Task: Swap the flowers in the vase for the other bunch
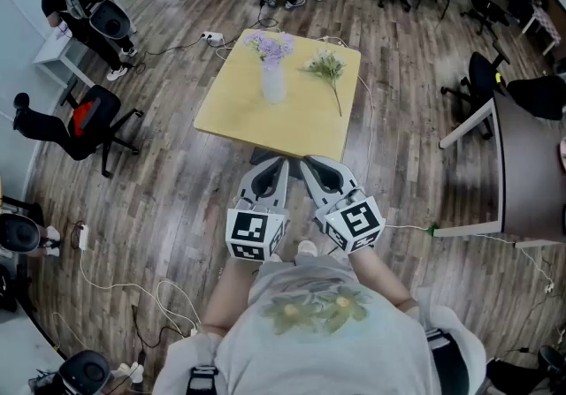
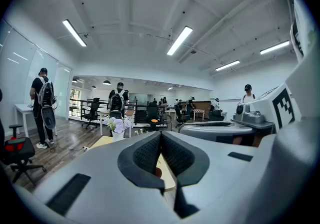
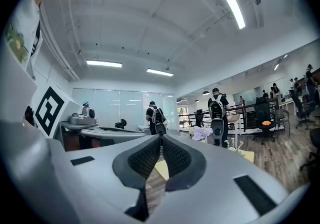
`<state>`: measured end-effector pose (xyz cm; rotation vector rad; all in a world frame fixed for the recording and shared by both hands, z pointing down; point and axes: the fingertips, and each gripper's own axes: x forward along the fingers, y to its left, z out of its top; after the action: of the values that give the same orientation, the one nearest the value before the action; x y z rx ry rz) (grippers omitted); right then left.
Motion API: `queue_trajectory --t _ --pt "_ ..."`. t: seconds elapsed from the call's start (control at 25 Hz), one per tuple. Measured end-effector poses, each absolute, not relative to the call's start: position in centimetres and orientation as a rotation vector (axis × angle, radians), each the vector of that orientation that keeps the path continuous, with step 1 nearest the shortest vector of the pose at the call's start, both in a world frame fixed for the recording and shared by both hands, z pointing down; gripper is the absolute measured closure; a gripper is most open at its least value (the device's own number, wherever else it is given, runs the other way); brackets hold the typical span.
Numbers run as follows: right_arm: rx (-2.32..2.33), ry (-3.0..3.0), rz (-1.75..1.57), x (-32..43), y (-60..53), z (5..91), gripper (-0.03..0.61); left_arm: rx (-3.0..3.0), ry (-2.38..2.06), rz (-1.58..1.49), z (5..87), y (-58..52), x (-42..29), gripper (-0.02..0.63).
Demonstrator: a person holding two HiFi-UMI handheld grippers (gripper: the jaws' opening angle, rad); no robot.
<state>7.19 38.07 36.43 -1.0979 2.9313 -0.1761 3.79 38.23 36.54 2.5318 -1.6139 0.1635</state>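
A small white vase (image 1: 273,84) with lilac flowers (image 1: 271,46) stands at the far middle of a yellow square table (image 1: 256,124). To its right a loose bunch with pale blooms and a long stem (image 1: 329,72) lies flat on the tabletop. Both grippers hover side by side in front of the table's near edge, well short of the flowers. My left gripper (image 1: 279,163) is shut with nothing in it, and my right gripper (image 1: 308,162) is shut and empty too. The vase with lilac flowers (image 2: 118,127) shows small in the left gripper view, and the flowers (image 3: 202,133) in the right gripper view.
Wood floor with loose cables surrounds the table. Office chairs (image 1: 84,124) stand at the left, and a dark desk (image 1: 522,163) with a chair at the right. A person with a backpack (image 1: 84,9) stands at the far left by a white table.
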Motion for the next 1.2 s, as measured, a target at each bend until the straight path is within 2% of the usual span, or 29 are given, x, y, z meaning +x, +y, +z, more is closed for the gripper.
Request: queue_trajectory --t 0.68,1.2 --pt "-0.948 3.004 -0.225 8.9 34.4 40.5 0.529 2.438 -1.663 0.200 41.3 34.3 5.4 0.595" --pt "-0.995 3.007 -0.238 7.4 25.1 41.1 0.528 2.431 -1.656 0.181 41.4 24.6 2.6 0.595"
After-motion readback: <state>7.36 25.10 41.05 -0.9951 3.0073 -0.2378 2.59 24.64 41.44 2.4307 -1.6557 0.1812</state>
